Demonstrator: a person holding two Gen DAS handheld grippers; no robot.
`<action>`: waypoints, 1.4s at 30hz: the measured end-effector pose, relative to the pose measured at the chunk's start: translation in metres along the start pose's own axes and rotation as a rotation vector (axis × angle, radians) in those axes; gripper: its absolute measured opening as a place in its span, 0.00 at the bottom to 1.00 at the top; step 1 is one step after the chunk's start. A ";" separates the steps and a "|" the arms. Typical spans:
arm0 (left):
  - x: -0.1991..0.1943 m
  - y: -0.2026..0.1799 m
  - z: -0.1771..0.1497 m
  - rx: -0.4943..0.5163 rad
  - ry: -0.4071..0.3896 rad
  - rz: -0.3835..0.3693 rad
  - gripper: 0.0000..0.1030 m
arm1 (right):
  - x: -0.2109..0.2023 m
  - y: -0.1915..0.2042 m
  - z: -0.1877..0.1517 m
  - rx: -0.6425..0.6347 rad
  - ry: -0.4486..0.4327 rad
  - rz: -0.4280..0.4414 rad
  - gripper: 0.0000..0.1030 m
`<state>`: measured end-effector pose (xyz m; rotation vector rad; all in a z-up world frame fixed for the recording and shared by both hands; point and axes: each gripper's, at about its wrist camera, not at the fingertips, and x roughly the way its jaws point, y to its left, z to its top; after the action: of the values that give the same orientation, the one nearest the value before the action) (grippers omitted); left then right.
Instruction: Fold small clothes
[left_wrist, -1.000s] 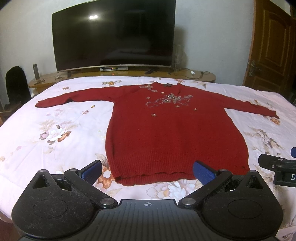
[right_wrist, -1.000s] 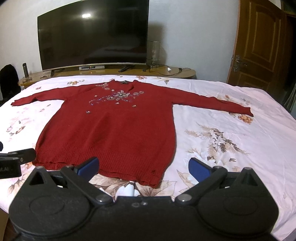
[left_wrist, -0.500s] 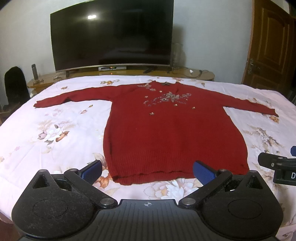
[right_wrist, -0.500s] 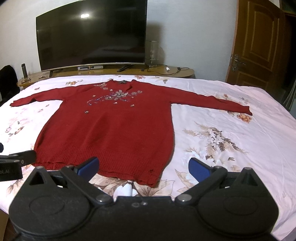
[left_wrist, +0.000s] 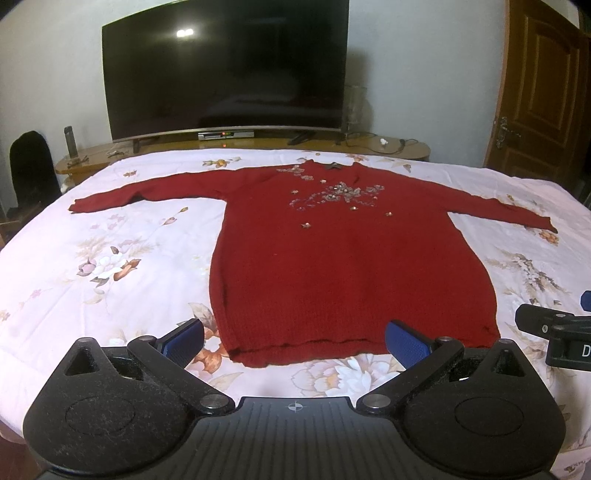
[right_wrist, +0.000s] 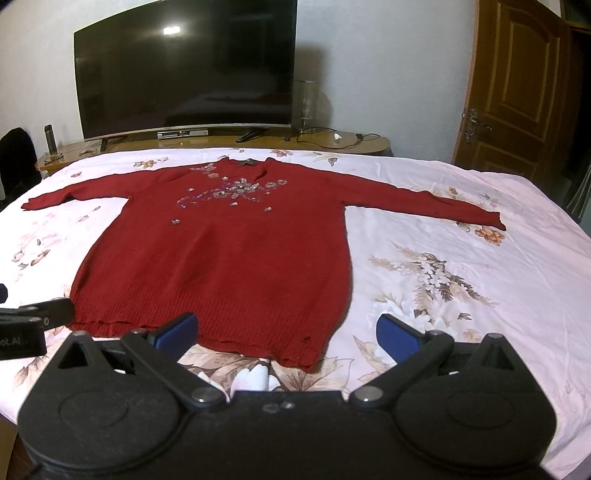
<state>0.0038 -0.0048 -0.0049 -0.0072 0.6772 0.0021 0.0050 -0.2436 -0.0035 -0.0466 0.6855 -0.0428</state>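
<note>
Left gripper (left_wrist: 294, 341): jaws wide, empty, hovering at the near hem of the sweater (left_wrist: 343, 258). Sweater: red, beaded chest, flat on the floral bed (left_wrist: 110, 258), sleeves out left and right, collar far. Right gripper's tip (left_wrist: 554, 332) at right edge. TV (left_wrist: 225, 70) beyond the bed.

Right gripper (right_wrist: 286, 330): jaws wide, empty, over the sweater's (right_wrist: 229, 251) near right hem corner. Left gripper's tip (right_wrist: 33, 321) at left edge. Door (right_wrist: 517, 85) far right.
</note>
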 end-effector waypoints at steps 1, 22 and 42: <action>0.000 0.000 0.000 0.000 0.000 0.000 1.00 | 0.000 0.000 0.000 0.001 0.000 0.001 0.99; 0.006 0.005 0.000 0.003 0.013 -0.003 1.00 | 0.004 0.006 -0.001 -0.009 0.011 -0.007 0.99; 0.049 0.020 0.046 -0.023 -0.077 -0.063 1.00 | 0.020 -0.049 0.013 0.121 -0.059 0.011 0.96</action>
<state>0.0708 0.0151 0.0007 -0.0502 0.5998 -0.0503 0.0275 -0.2930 -0.0034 0.0716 0.6229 -0.0719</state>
